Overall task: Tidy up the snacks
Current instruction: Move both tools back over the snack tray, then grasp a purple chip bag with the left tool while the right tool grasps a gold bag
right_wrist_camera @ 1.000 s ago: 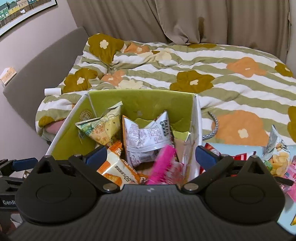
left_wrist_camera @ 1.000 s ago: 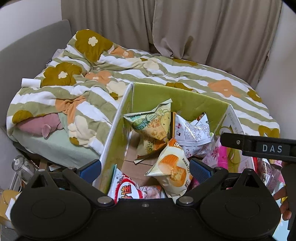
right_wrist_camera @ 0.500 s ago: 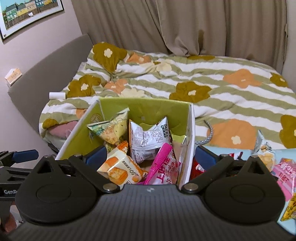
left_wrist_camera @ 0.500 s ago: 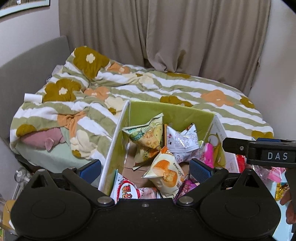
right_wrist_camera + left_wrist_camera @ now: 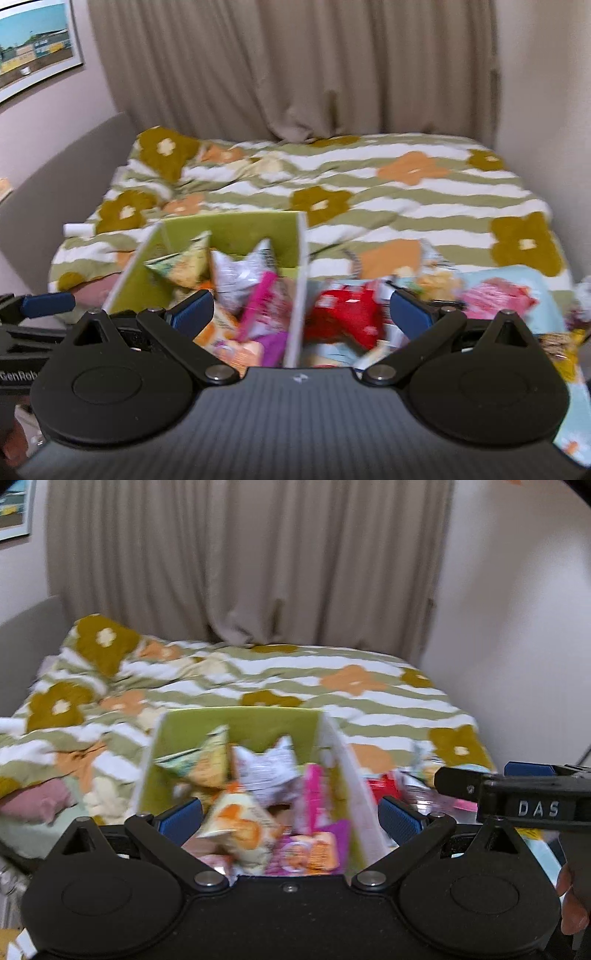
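Note:
A green-lined cardboard box (image 5: 236, 727) stands at the foot of the bed, holding several snack bags: a yellow-green pack (image 5: 201, 762), a white crumpled pack (image 5: 267, 771), a pink pack (image 5: 314, 794) and an orange cracker pack (image 5: 240, 819). The box (image 5: 236, 230) also shows in the right wrist view. Loose snacks lie right of it: a red bag (image 5: 347, 314) and a pink bag (image 5: 495, 297). My left gripper (image 5: 290, 816) is open and empty above the box's near end. My right gripper (image 5: 299, 314) is open and empty over the box's right wall. Both views are blurred.
A bed with a striped flower duvet (image 5: 295, 675) lies behind the box. Beige curtains (image 5: 240, 561) hang at the back. A light blue sheet (image 5: 517, 280) under the loose snacks lies at the right. A grey headboard (image 5: 55, 173) stands at the left.
Both grippers have pulled back and tilted up, so the box looks smaller and lower. More curtain and wall show. The pink pack now stands in the box. Both grippers stay open.

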Demonstrator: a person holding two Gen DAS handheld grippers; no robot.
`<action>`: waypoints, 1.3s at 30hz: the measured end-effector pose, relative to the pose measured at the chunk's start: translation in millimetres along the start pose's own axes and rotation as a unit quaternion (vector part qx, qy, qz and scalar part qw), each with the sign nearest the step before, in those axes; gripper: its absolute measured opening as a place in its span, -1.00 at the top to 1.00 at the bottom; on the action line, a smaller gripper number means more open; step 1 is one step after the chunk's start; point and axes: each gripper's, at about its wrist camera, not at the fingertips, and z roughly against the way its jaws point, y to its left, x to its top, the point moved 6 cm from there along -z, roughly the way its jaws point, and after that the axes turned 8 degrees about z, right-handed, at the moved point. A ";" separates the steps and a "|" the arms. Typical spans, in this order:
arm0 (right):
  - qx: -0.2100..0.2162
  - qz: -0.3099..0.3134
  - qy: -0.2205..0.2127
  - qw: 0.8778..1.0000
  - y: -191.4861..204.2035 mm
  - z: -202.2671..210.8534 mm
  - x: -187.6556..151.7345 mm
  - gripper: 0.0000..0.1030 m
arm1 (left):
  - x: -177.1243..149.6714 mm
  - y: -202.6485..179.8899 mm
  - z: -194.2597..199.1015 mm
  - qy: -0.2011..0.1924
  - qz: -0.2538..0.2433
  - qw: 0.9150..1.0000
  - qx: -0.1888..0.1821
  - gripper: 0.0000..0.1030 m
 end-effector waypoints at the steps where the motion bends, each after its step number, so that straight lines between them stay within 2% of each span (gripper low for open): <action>1: -0.017 0.003 0.001 1.000 -7.1 4.5 -3.3 -1.00 | -1.7 -9.1 -2.6 0.003 -0.004 1.000 -0.008 -0.99; 7: -0.071 -0.007 0.007 0.997 -63.2 26.2 -24.6 -1.00 | -14.2 -65.0 -17.6 0.020 -0.037 0.998 -0.042 -0.99; 13: -0.105 -0.031 0.019 0.994 -134.1 33.0 -44.9 -1.00 | -27.1 -120.9 -42.7 0.033 -0.052 0.997 -0.052 -0.99; 19: -0.119 -0.055 0.032 0.991 -200.4 26.0 -64.1 -1.00 | -39.7 -173.0 -76.7 0.032 -0.076 0.996 -0.040 -0.99; 23: -0.120 -0.063 0.044 0.990 -238.7 12.2 -78.9 -1.00 | -49.4 -200.3 -106.1 0.027 -0.103 0.994 -0.013 -0.98; 28: -0.099 -0.082 0.060 0.990 -275.1 -13.1 -96.5 -1.00 | -62.8 -217.6 -150.4 0.037 -0.126 0.991 0.026 -0.87; 33: -0.092 -0.083 0.070 0.990 -289.0 -41.2 -110.2 -1.00 | -73.6 -216.6 -188.7 0.058 -0.136 0.987 0.056 -0.85; 39: -0.096 -0.103 0.090 0.986 -292.3 -67.3 -126.3 -1.00 | -84.5 -212.0 -220.1 0.090 -0.139 0.984 0.061 -0.80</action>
